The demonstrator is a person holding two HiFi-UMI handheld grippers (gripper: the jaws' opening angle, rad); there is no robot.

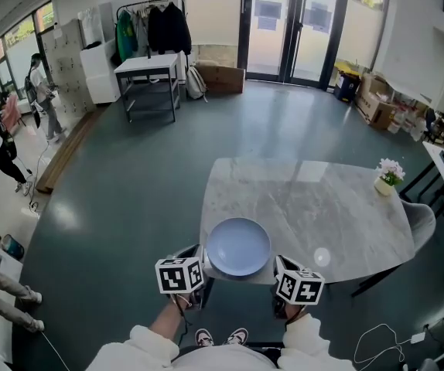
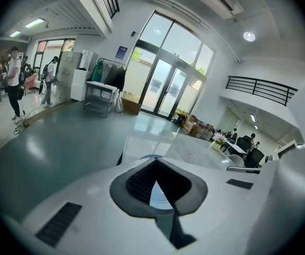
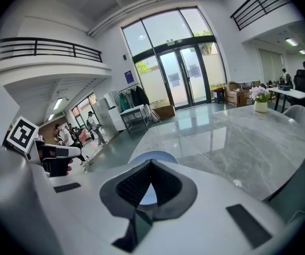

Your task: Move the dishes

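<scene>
A pale blue round plate sits over the near edge of the marble table, between my two grippers. My left gripper is shut on its left rim and my right gripper is shut on its right rim. In the left gripper view a sliver of the plate shows in the notch of the shut left gripper. The right gripper view shows the plate the same way beyond the right gripper. Whether the plate rests on the tabletop or hangs just above it, I cannot tell.
A small pot of flowers stands at the table's far right corner, with a grey chair beside that end. Across the open floor are a white table, a clothes rack and cardboard boxes. People stand at the far left.
</scene>
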